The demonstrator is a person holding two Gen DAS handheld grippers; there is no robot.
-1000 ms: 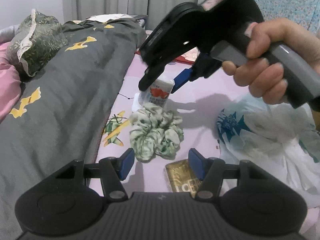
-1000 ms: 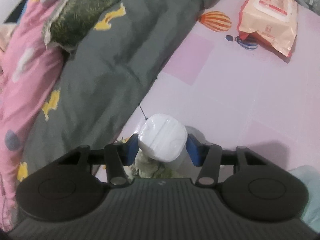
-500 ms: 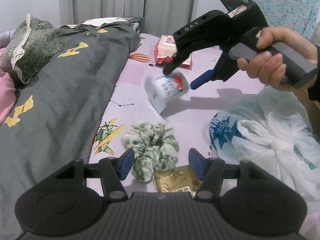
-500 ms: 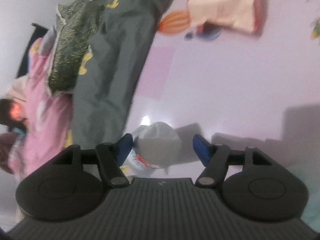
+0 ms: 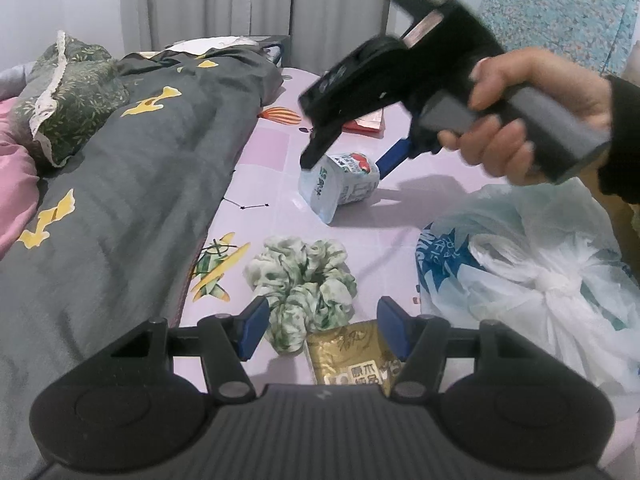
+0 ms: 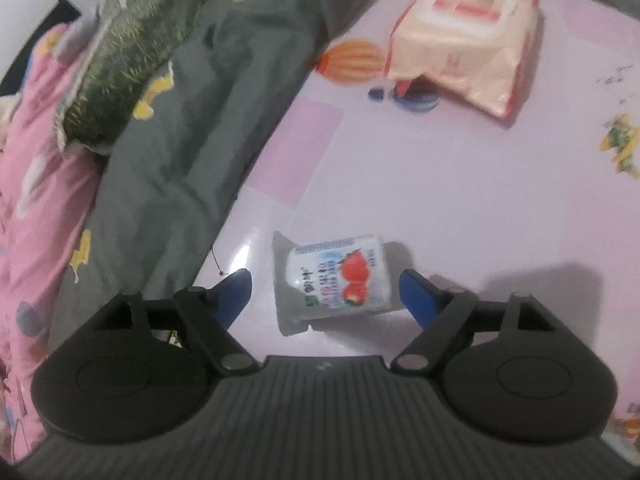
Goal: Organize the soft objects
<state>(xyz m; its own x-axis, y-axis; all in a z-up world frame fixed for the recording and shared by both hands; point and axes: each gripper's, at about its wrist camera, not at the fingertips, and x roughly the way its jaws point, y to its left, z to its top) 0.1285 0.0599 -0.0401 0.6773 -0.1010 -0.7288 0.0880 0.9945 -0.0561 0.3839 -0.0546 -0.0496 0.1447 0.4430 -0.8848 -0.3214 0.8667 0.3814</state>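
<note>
I'm opening the right tongs (image 6: 325, 288) wide now and letting go of the strawberry tissue pack (image 6: 334, 280) I was gripping a second ago; it's tipping over onto the bed sheet (image 6: 460, 200), lying free between the pads, touching neither. The left tongs (image 5: 320, 326) are hanging open and empty, the green scrunchie (image 5: 304, 284) lying just ahead at twelve o'clock, the gold packet (image 5: 352, 354) at five. I'm judging the pack placed, the scrunchie next
</note>
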